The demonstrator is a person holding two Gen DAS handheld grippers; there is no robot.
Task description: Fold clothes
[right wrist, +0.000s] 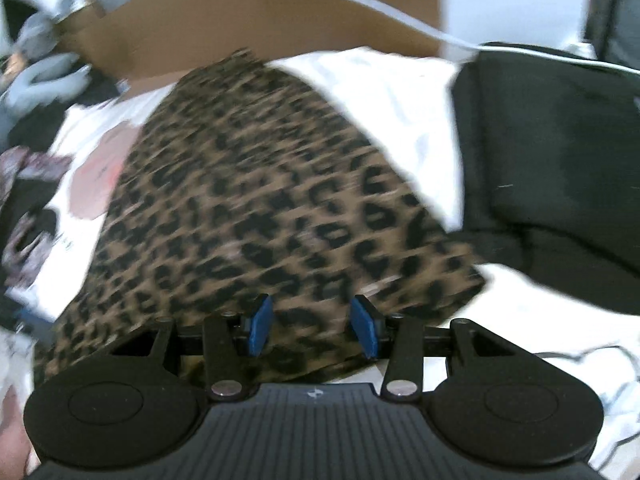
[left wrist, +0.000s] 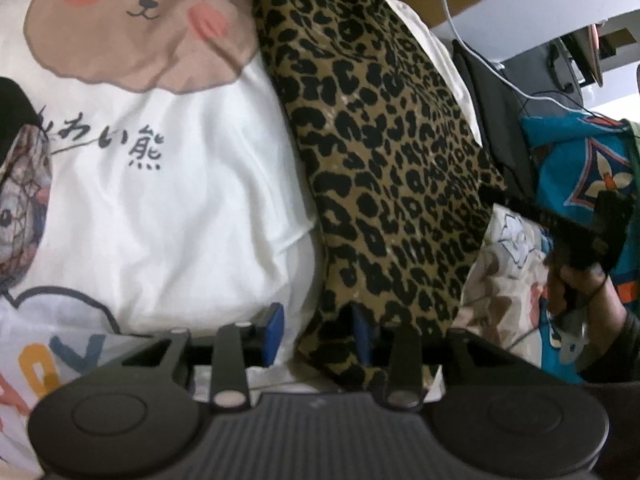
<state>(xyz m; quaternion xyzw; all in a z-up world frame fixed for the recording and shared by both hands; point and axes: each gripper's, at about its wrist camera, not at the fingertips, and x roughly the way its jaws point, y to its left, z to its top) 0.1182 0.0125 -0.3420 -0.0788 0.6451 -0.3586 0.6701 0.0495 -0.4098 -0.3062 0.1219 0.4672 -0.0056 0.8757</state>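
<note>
While the right view is motion-blurred, the layout reads fine. White bear tee (left wrist: pixel 160 208) lies flat underneath everything, print up. Leopard garment (left wrist: pixel 384 168) lies on top of it as a long strip, long axis running from the near edge away to the far side, narrowing at the far end. Black cloth (right wrist: pixel 552 160) sits beside it on the right. Cardboard (right wrist: pixel 248 12) behind. Left claw (left wrist: pixel 318 334) part open, near leopard edge between the pads, not clamped. Right claw (right wrist: pixel 314 328) part open over the leopard's near end, gripping nothing.
</note>
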